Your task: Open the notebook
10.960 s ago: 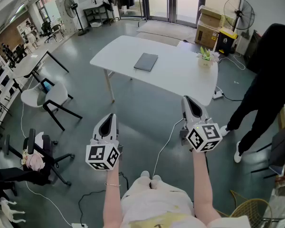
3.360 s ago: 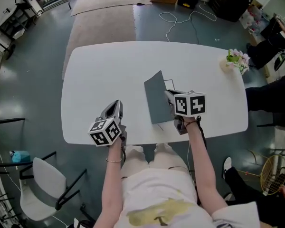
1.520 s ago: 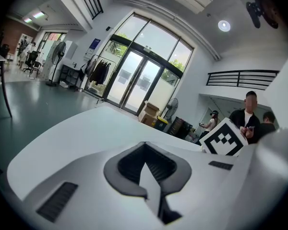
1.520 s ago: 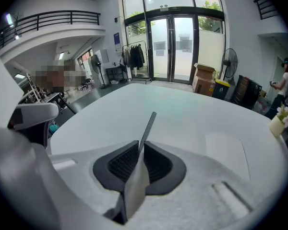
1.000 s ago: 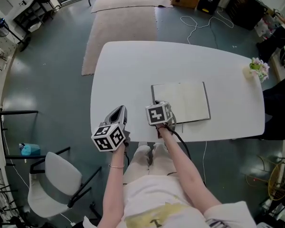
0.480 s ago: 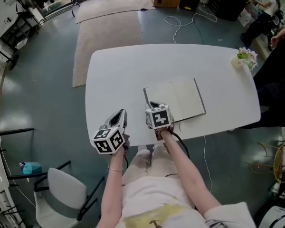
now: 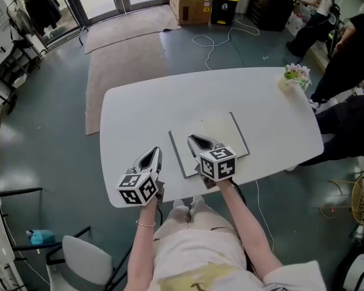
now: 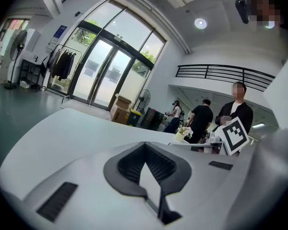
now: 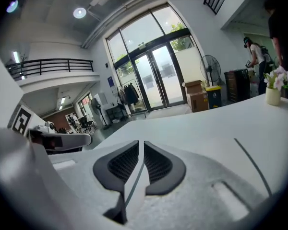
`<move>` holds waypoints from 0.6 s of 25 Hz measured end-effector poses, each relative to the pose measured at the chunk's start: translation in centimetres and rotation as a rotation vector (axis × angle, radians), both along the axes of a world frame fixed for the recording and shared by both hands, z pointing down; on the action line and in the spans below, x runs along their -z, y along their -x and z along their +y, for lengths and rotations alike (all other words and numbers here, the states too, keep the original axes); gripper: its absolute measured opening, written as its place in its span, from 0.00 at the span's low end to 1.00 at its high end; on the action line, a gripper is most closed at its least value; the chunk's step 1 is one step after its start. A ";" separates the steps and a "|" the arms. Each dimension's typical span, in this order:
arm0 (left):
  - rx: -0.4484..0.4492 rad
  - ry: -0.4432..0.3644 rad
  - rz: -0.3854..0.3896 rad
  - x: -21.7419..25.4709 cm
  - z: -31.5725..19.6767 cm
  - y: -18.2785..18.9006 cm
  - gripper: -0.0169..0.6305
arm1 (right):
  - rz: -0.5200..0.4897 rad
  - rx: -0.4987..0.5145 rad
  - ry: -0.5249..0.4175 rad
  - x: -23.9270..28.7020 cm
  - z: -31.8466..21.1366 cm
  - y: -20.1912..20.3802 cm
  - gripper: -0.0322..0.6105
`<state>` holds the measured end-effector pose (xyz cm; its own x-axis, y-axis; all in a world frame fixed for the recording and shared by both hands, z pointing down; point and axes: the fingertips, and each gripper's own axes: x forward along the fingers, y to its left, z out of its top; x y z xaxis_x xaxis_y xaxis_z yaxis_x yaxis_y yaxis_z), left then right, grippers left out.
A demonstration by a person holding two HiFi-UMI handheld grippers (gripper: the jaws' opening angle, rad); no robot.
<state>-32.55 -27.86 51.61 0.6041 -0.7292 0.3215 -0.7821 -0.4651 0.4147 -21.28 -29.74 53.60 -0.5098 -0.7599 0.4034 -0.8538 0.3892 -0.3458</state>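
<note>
I have the notebook lying open and flat on the white table, close to the edge nearest me and turned a little off square. Its pages are a pale, matte cream. A thin dark grey cover shows as a border along the left and near sides, and the fold down the middle is too faint for me to pick out. The tabletop is smooth and slightly glossy, a long slab with rounded corners. A small pale pot of flowers sits well apart from the book at the far right corner. My right gripper is over the book's near left part, its pointed tip above the left page and aimed towards the far left. In the right gripper view the ribbed black pads stand a narrow slit apart. They have just been closing and nothing is caught between them; only the table and a dark line on it show through the gap. I cannot tell whether the tip touches the paper. My left gripper is over bare table just beside the notebook's left edge, clear of it. Its ribbed pads meet at the tips with nothing held.
</note>
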 end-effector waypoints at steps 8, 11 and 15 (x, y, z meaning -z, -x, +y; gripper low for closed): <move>-0.019 -0.121 -0.003 4.5 -0.5 -3.1 0.03 | -0.078 -0.017 -0.178 5.9 0.3 -4.8 0.06; -0.019 -0.162 -0.010 5.9 -0.7 -3.7 0.02 | -0.101 -0.022 -0.216 7.4 0.3 -6.4 0.06; -0.012 -0.205 -0.018 7.4 -0.7 -4.2 0.03 | -0.134 -0.041 -0.255 9.0 0.6 -8.5 0.06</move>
<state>-28.39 -28.55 44.22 0.6089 -0.7730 0.1779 -0.7822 -0.5478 0.2968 -12.82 -29.15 44.63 -0.5122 -0.8493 0.1278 -0.8241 0.4442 -0.3514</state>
